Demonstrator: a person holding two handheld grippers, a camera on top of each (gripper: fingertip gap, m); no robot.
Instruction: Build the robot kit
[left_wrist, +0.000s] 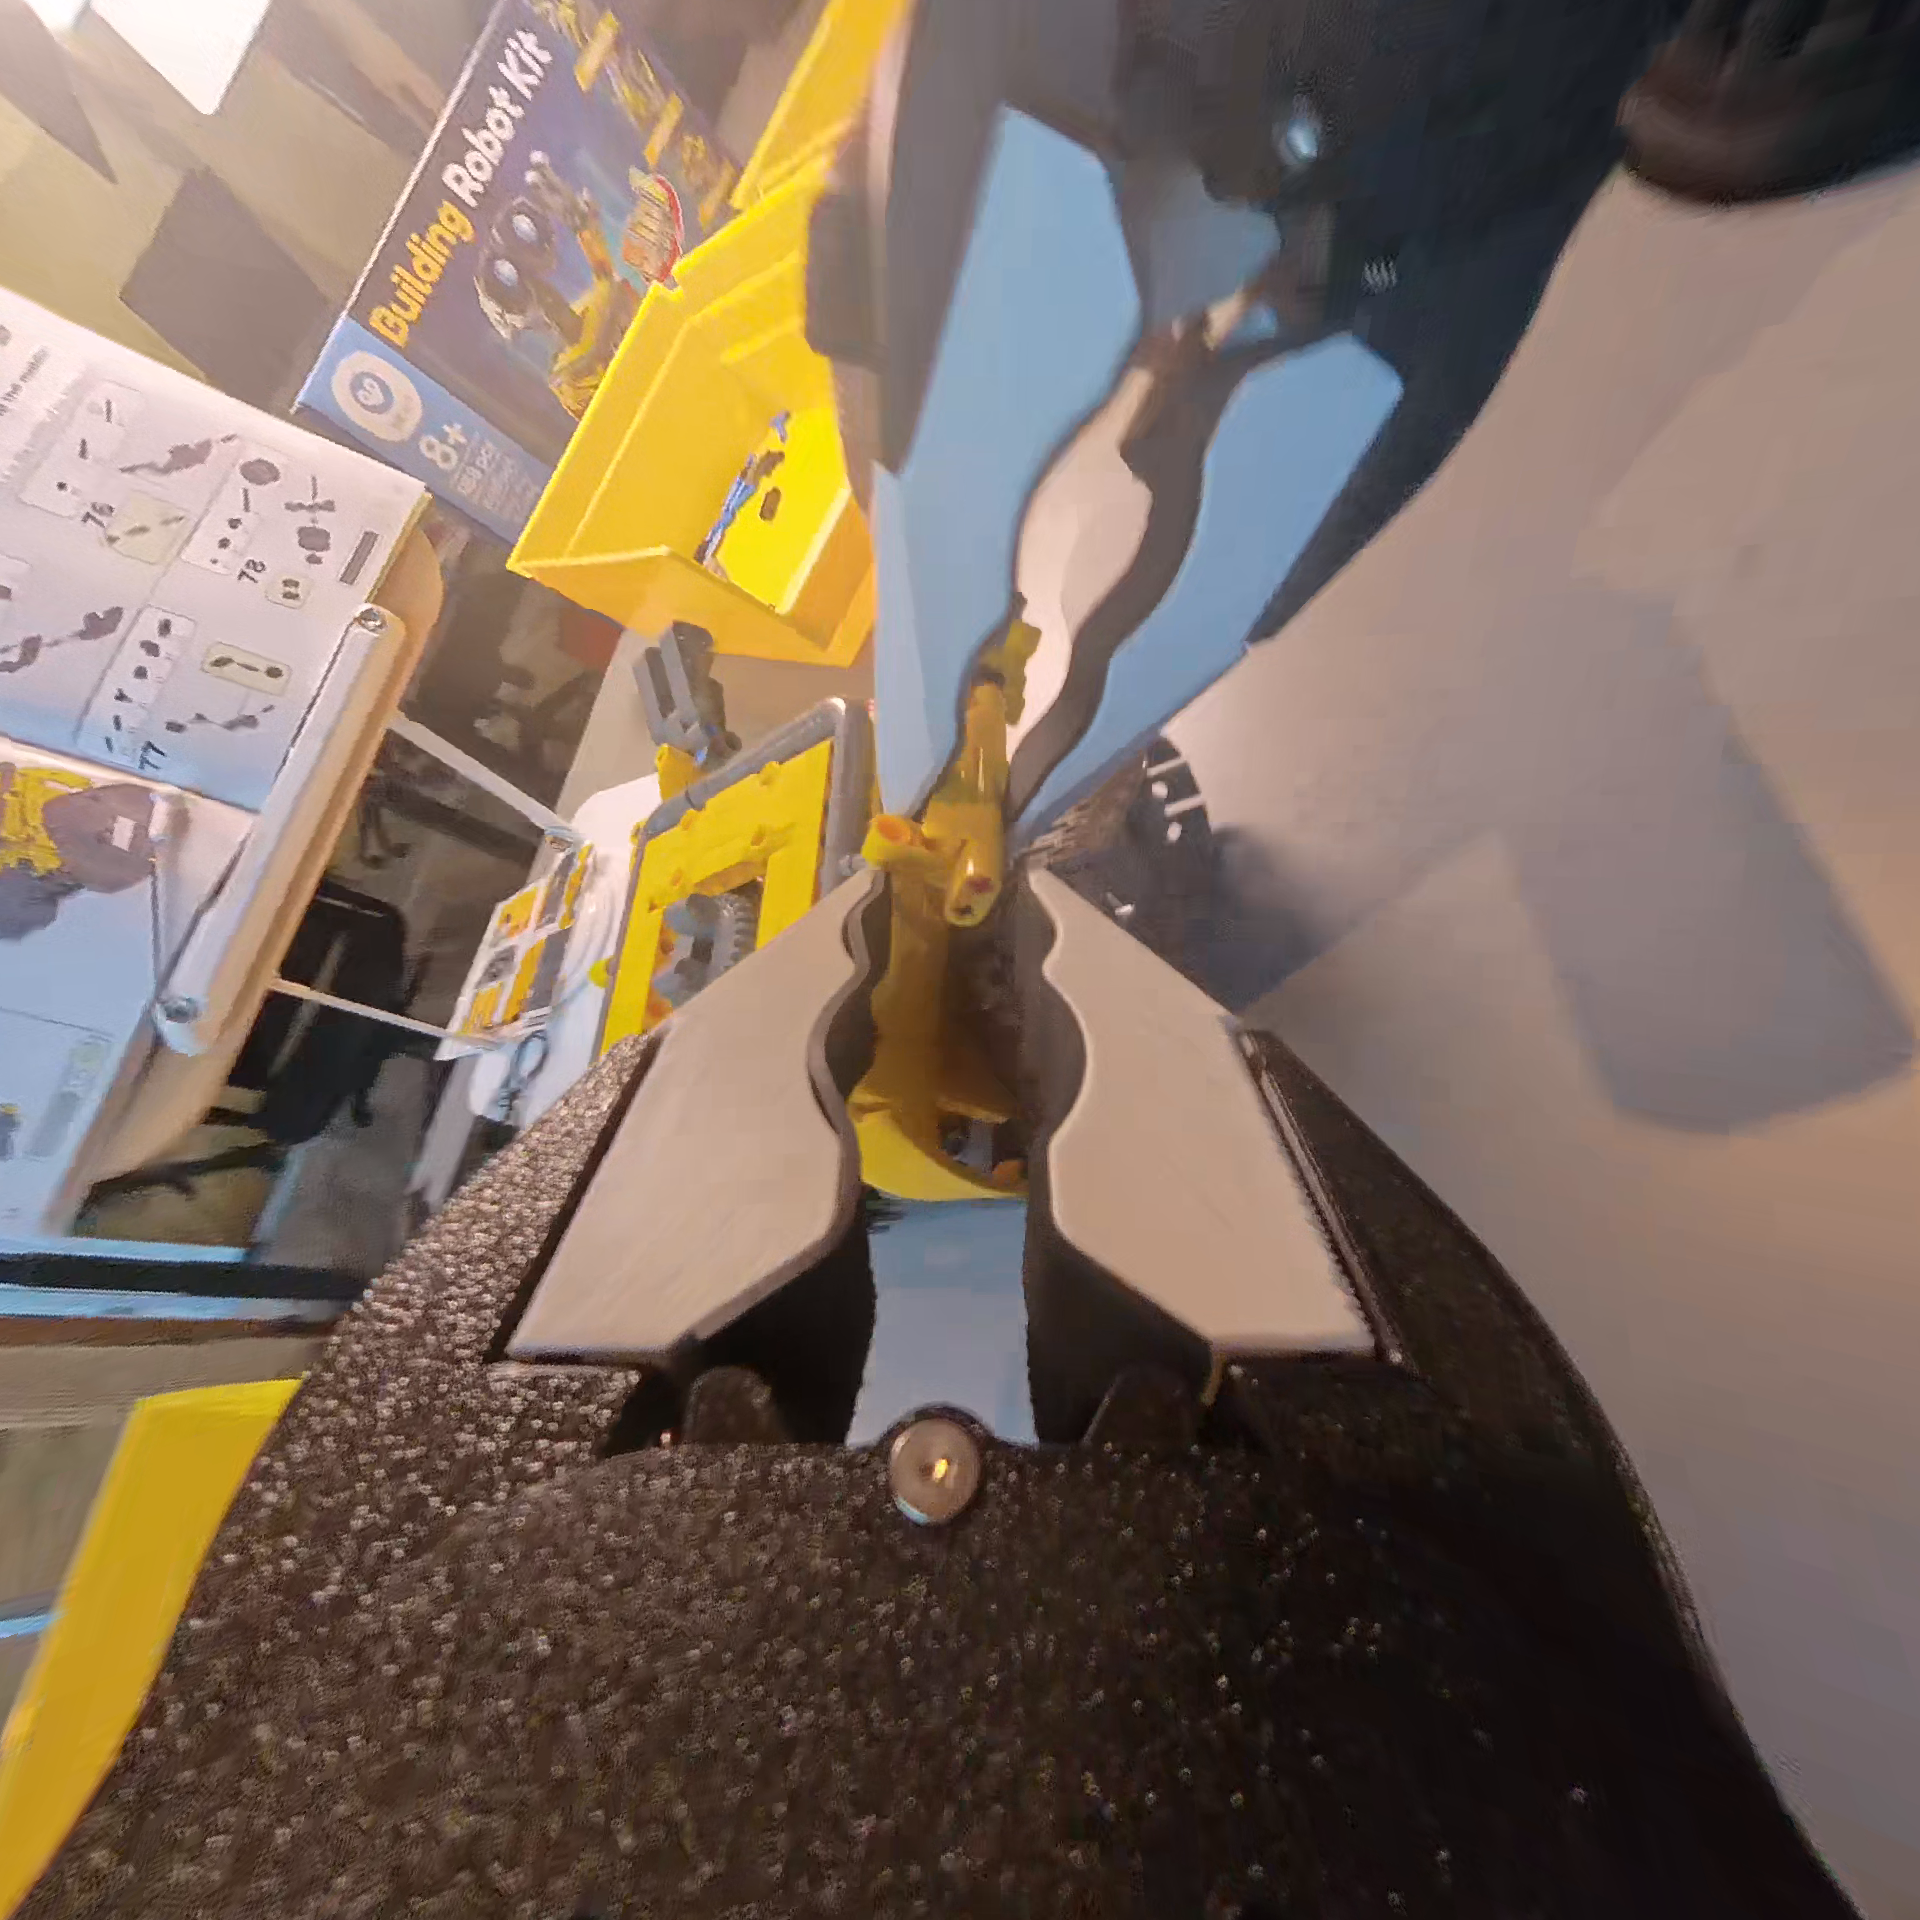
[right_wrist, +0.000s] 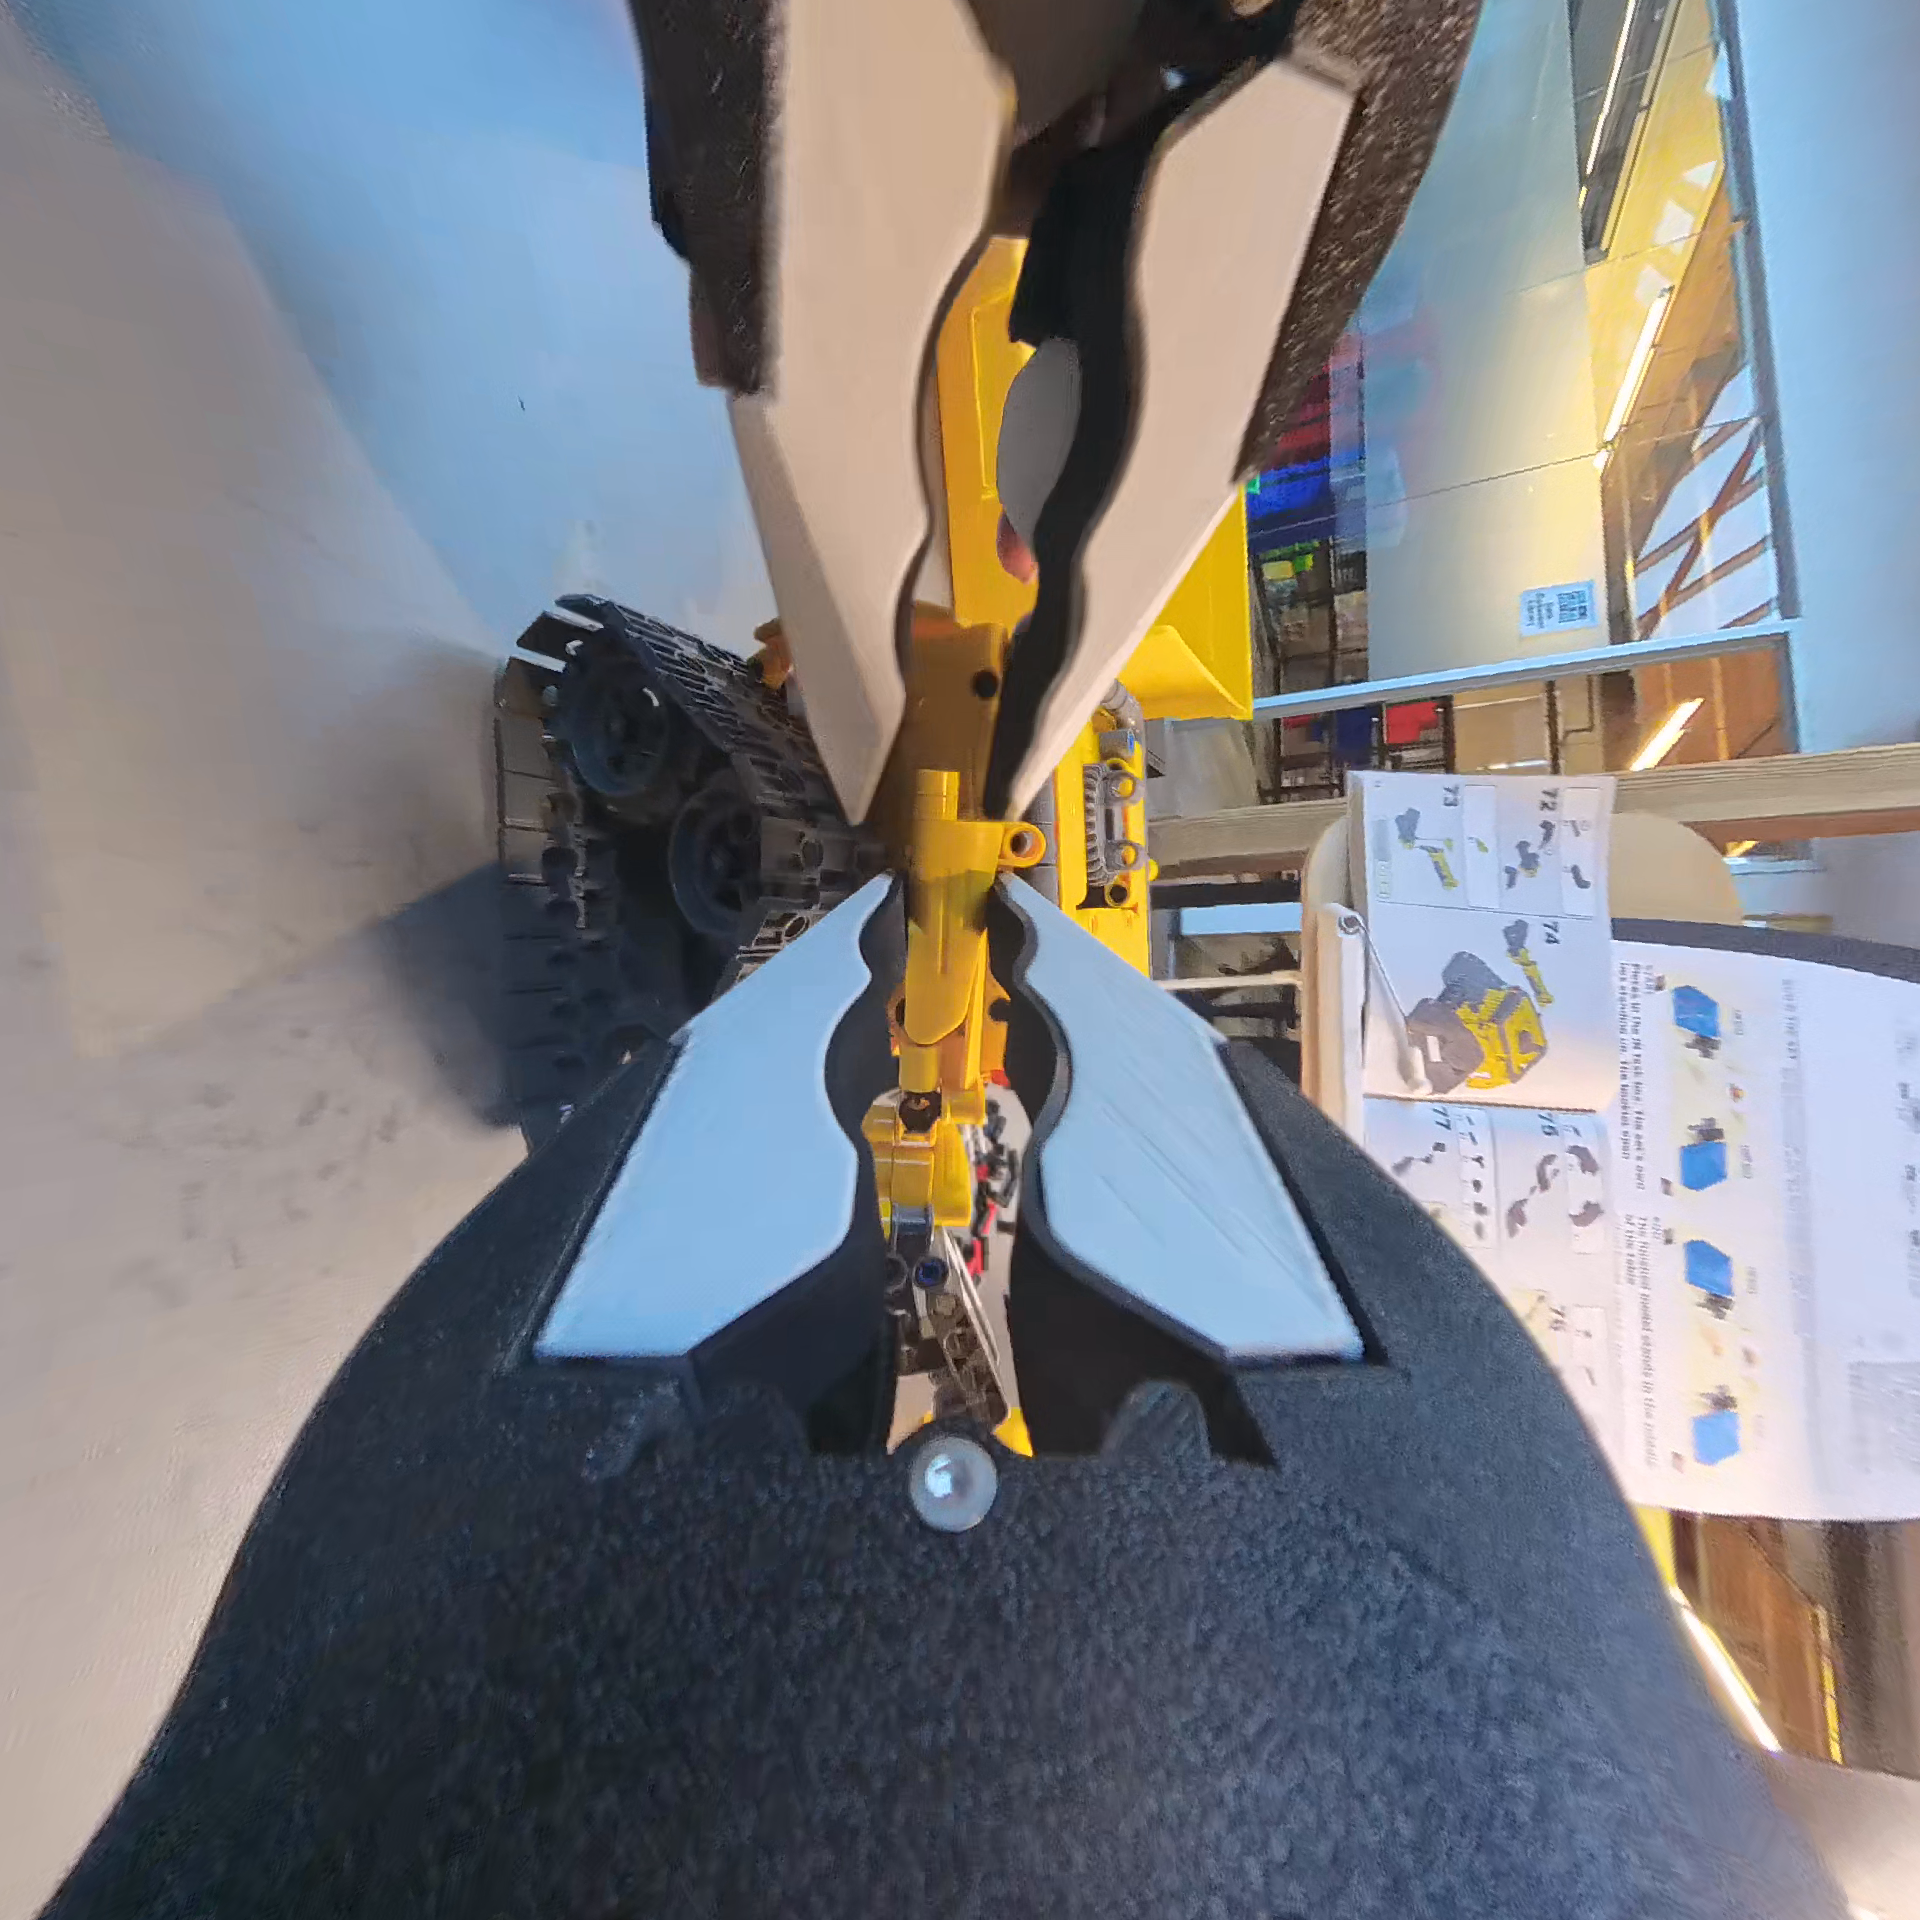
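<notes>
A yellow brick-built arm sticks out from a toy tracked model with black treads and a yellow frame body. My left gripper is shut on this arm from below in the left wrist view. My right gripper comes in from the top of that view and is shut on the same arm just beyond, tip to tip with the left. In the right wrist view my right gripper clamps the arm, and my left gripper meets it from above.
The model rests on a pale table. Yellow parts bins and a blue kit box stand behind it. An open instruction booklet on a wooden stand is to the side, also in the left wrist view.
</notes>
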